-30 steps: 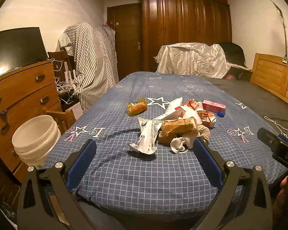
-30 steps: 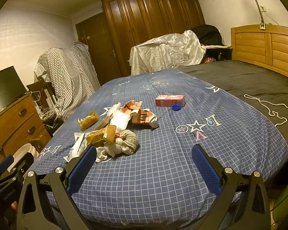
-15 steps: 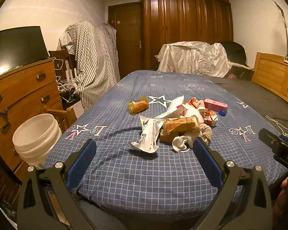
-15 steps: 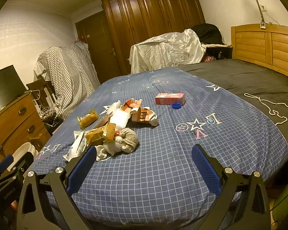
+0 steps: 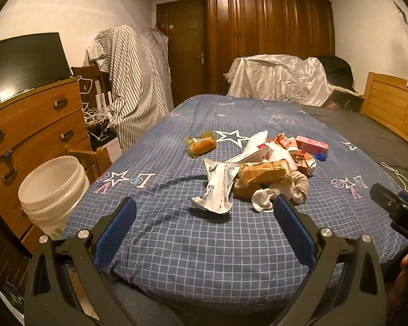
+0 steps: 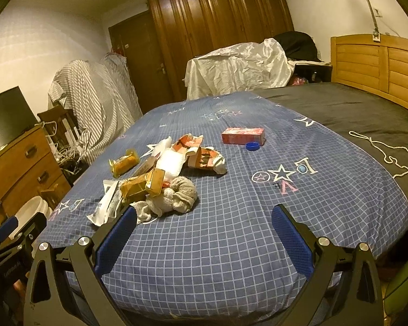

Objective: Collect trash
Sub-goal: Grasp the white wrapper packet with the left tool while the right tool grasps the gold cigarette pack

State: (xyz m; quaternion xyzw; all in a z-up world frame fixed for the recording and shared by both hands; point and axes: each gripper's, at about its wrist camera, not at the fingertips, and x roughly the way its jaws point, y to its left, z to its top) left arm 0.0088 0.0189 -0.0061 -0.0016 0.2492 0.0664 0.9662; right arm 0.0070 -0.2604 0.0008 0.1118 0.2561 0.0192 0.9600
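A pile of trash lies on the blue checked bed cover (image 5: 209, 247): a white crumpled wrapper (image 5: 217, 187), an orange packet (image 5: 263, 172), a grey-white sock (image 5: 283, 193), red-white torn cartons (image 5: 299, 152), a pink box (image 5: 311, 144), a blue bottle cap (image 5: 321, 157) and a yellow packet (image 5: 201, 144) apart to the left. My left gripper (image 5: 205, 209) is open and empty, short of the white wrapper. My right gripper (image 6: 204, 217) is open and empty near the sock (image 6: 176, 195); the pink box (image 6: 243, 135) lies farther back.
A white bucket (image 5: 51, 187) stands on the floor left of the bed, beside a wooden dresser (image 5: 27, 125). A white cord (image 6: 386, 152) lies on the dark sheet at right. A wooden headboard (image 6: 378, 65), a wardrobe and covered furniture stand behind.
Both grippers have drifted slightly; the view has shifted a little toward the pile. Nothing was picked up and both stay open.
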